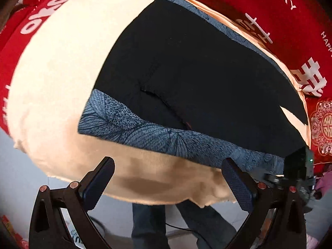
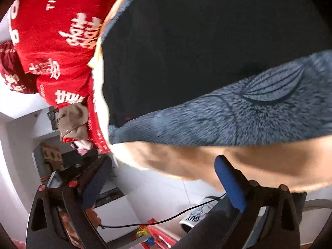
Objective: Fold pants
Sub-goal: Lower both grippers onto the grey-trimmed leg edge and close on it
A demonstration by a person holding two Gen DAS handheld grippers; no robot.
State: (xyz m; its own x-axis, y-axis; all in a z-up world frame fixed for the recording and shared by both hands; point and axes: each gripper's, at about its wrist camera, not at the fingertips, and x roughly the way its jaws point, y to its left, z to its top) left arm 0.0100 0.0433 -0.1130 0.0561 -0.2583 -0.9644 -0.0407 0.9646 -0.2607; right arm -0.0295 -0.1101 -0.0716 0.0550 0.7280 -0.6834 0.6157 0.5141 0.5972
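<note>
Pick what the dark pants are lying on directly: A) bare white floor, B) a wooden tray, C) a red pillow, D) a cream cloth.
D: the pants lie spread on the cream cloth, which shows all around them over the red bedding.

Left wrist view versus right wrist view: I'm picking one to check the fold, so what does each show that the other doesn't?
Only the left wrist view shows the pants nearly whole and the right gripper at their blue edge. Only the right wrist view shows a mug, a black cable and floor clutter. Both show the blue patterned band, the cream cloth, the red bedding and open jaws holding nothing.
</note>
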